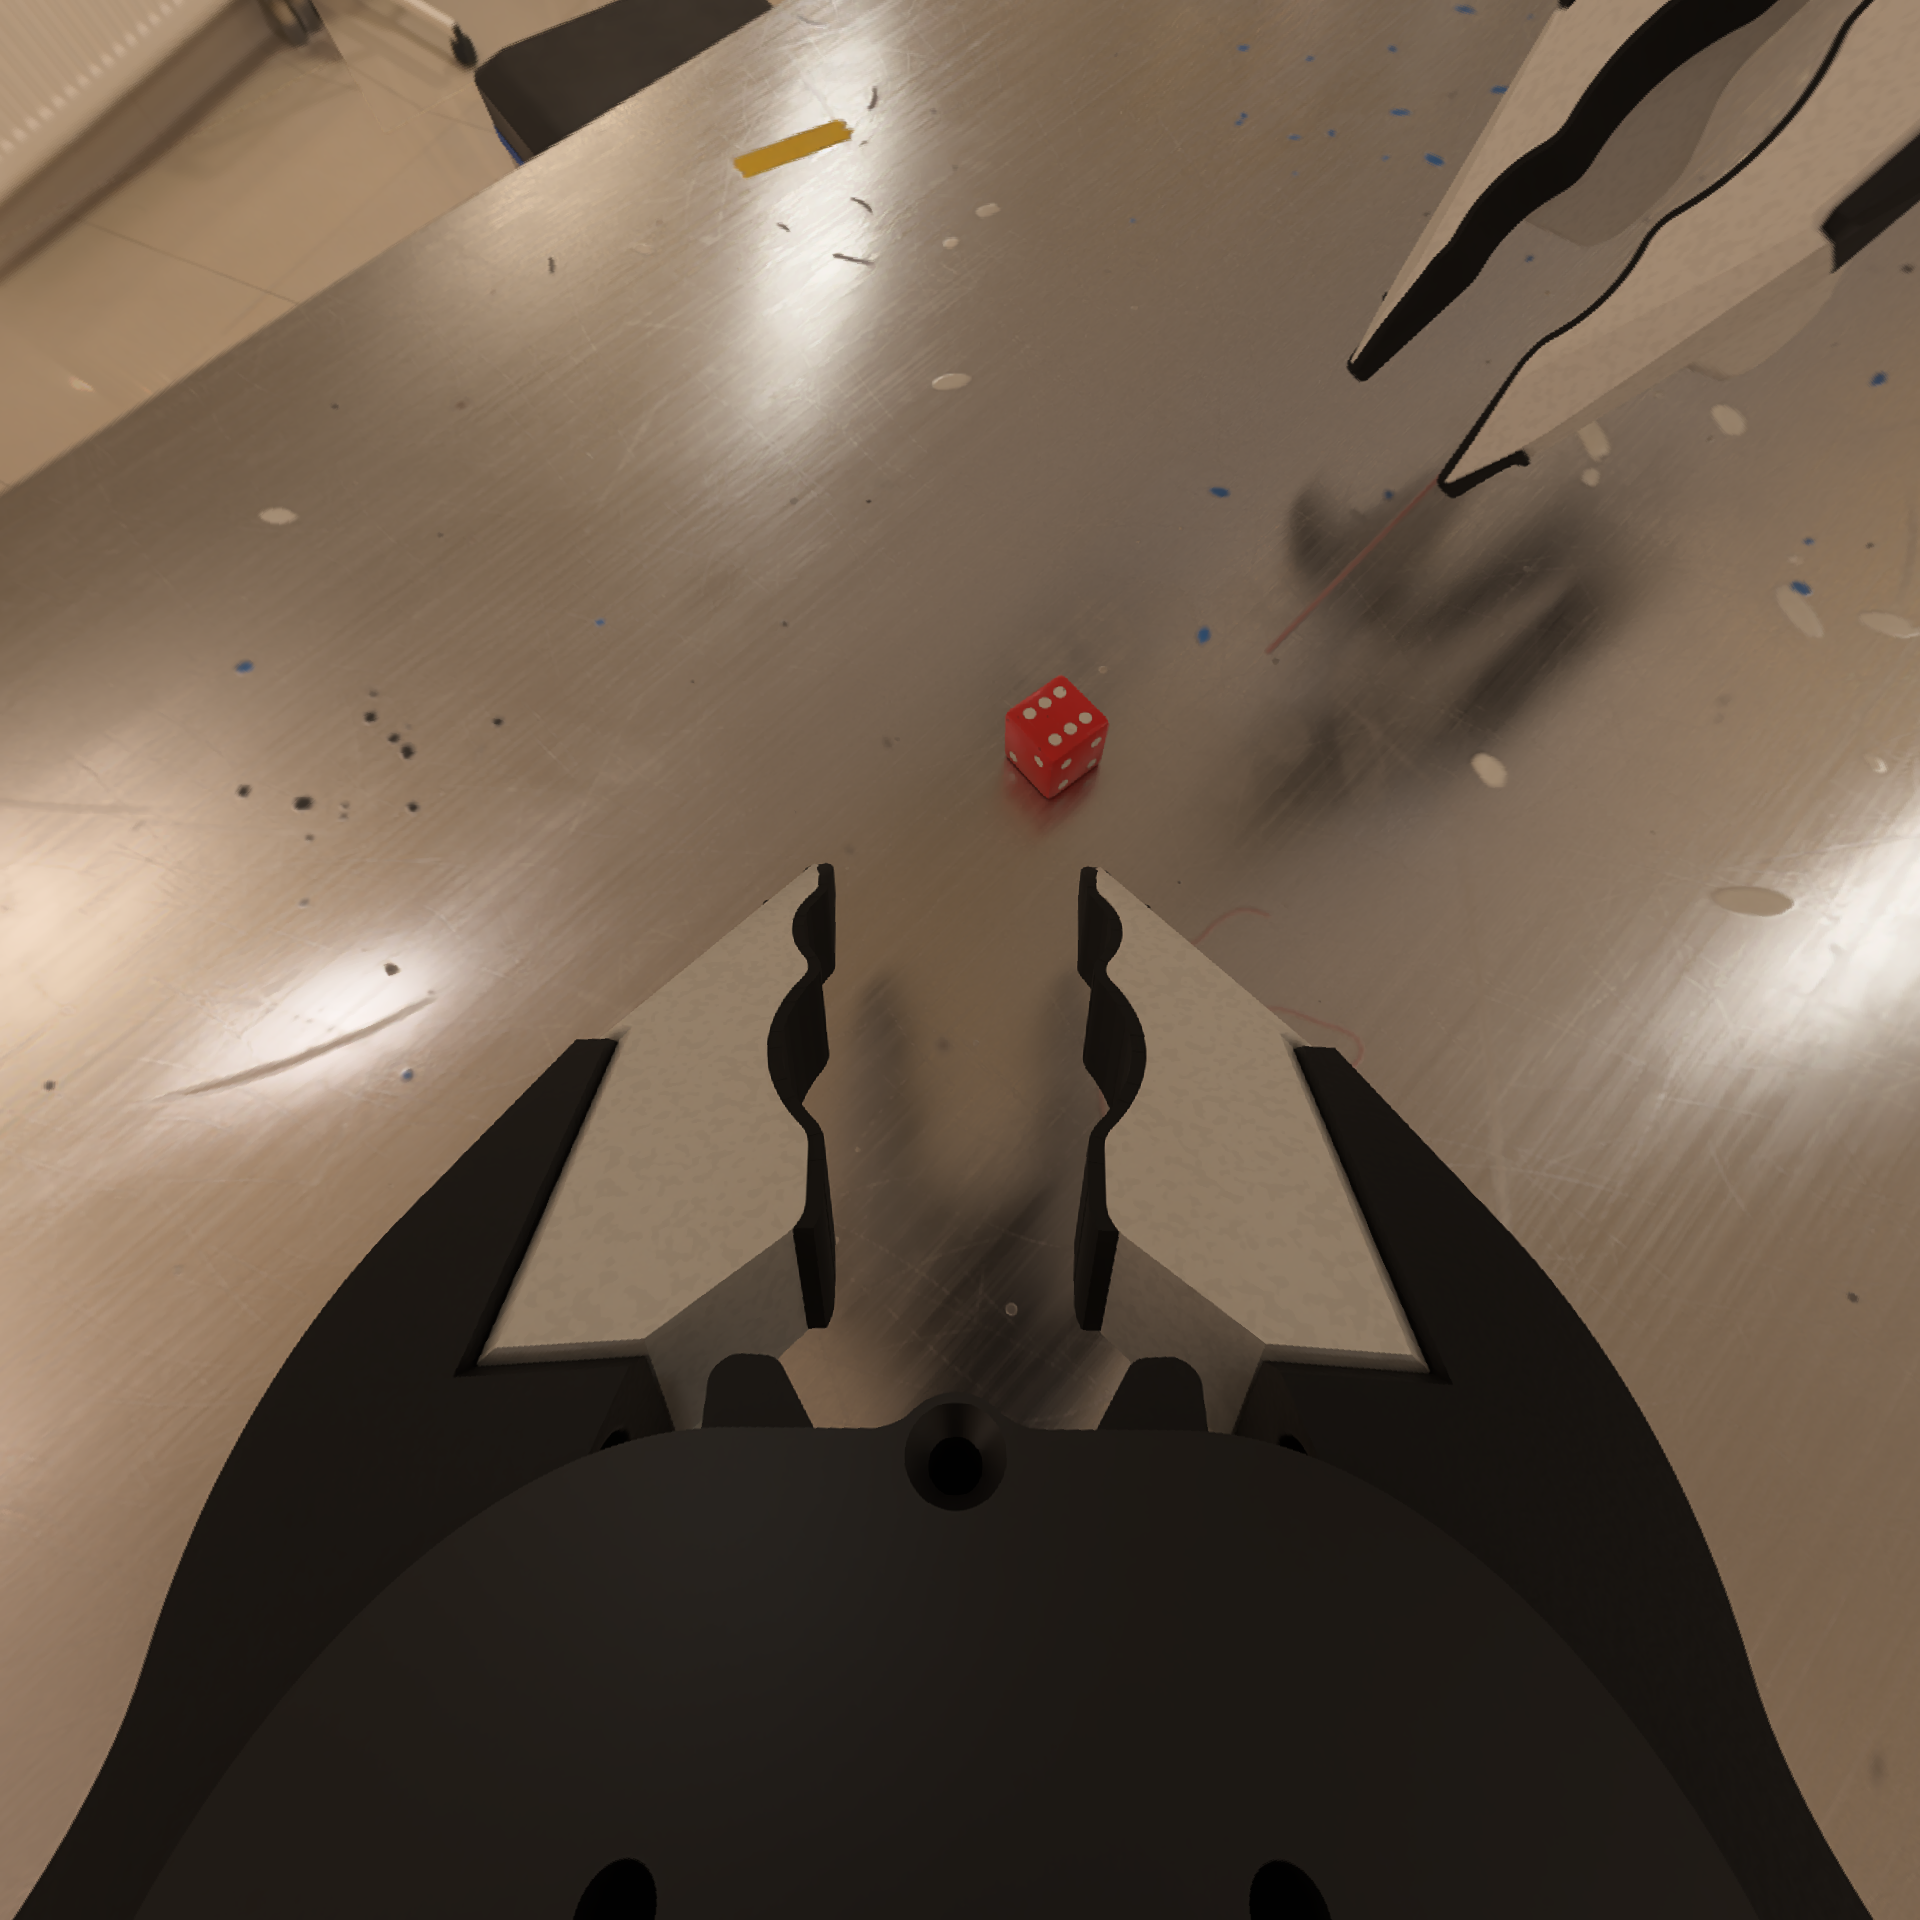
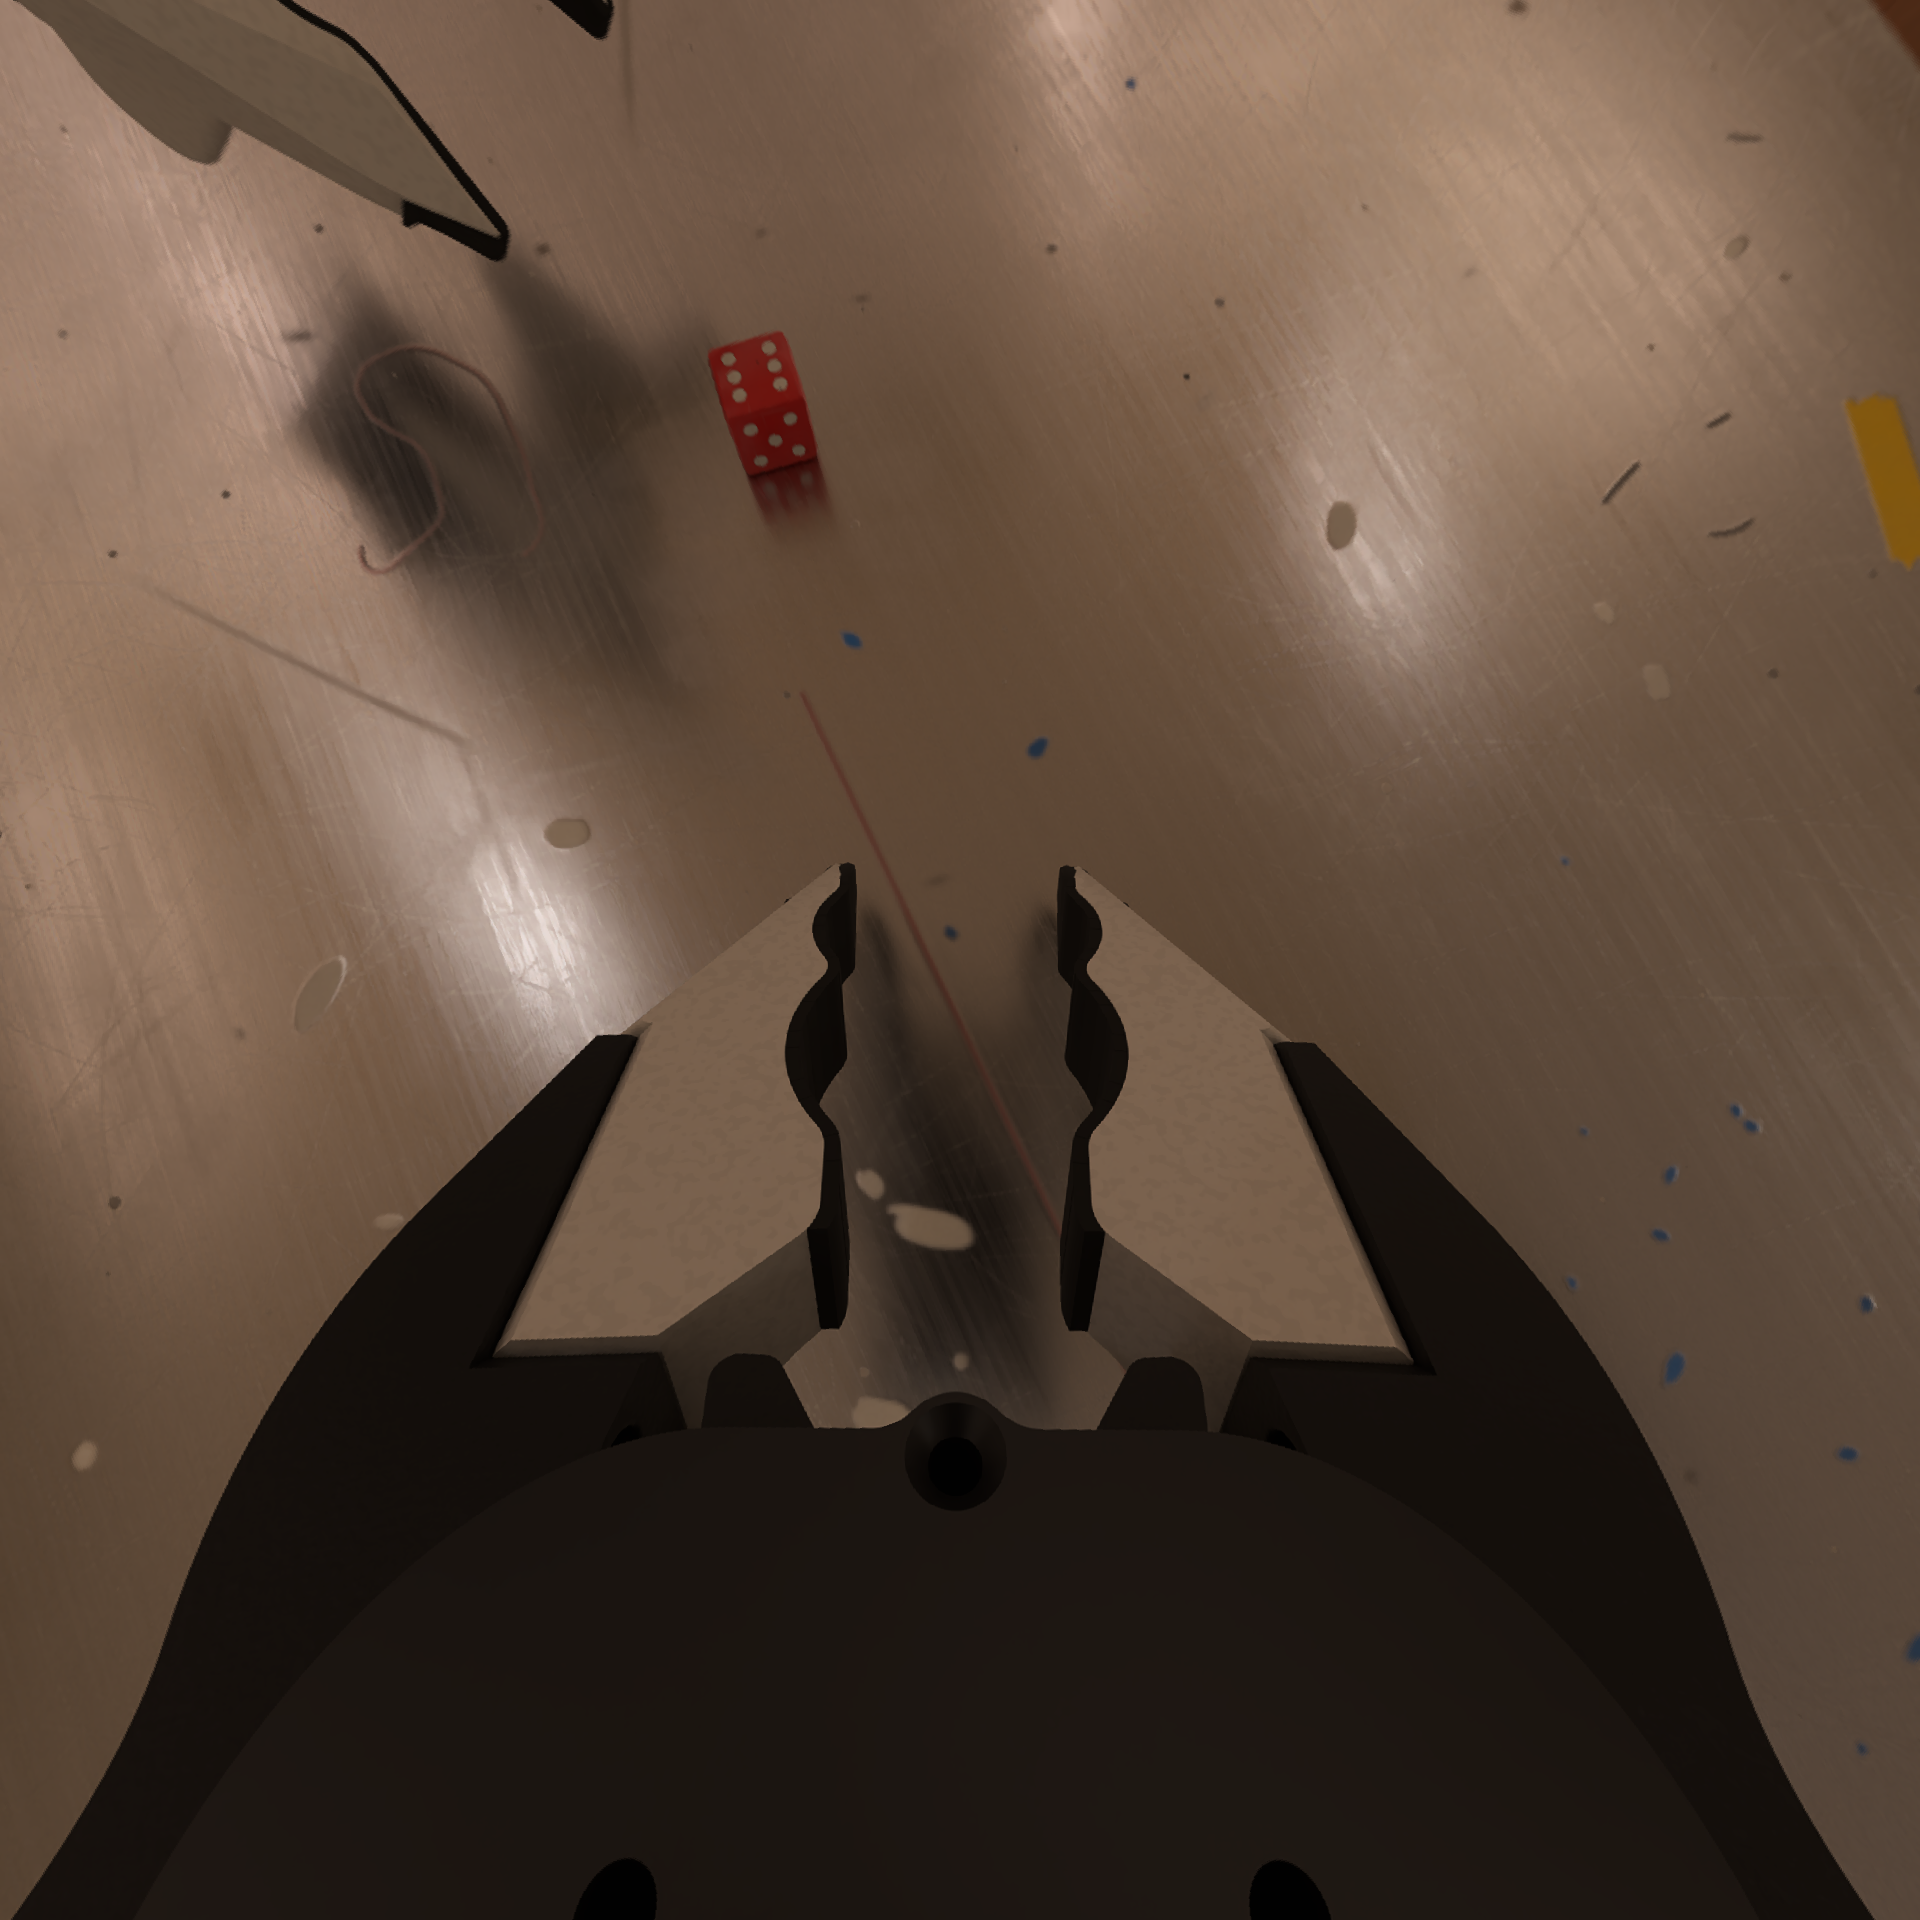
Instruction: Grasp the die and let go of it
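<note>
A small red die (image 1: pixel 1056 736) with white pips rests on the scratched metal table (image 1: pixel 520 623). My left gripper (image 1: pixel 956 878) is open and empty, with the die a short way ahead of its fingertips and slightly to the right. In the right wrist view the die (image 2: pixel 764 403) lies farther ahead and to the left of my right gripper (image 2: pixel 956 878), which is open and empty. The right gripper also shows at the upper right of the left wrist view (image 1: pixel 1413 426), hovering above the table. One finger of the left gripper (image 2: pixel 312 114) shows at the upper left of the right wrist view.
A yellow strip of tape (image 1: pixel 792 148) lies on the table far ahead; it also shows in the right wrist view (image 2: pixel 1886 478). A thin loop of pinkish thread (image 2: pixel 436 457) lies left of the die. The table edge and a dark object (image 1: pixel 603 62) are at the far left.
</note>
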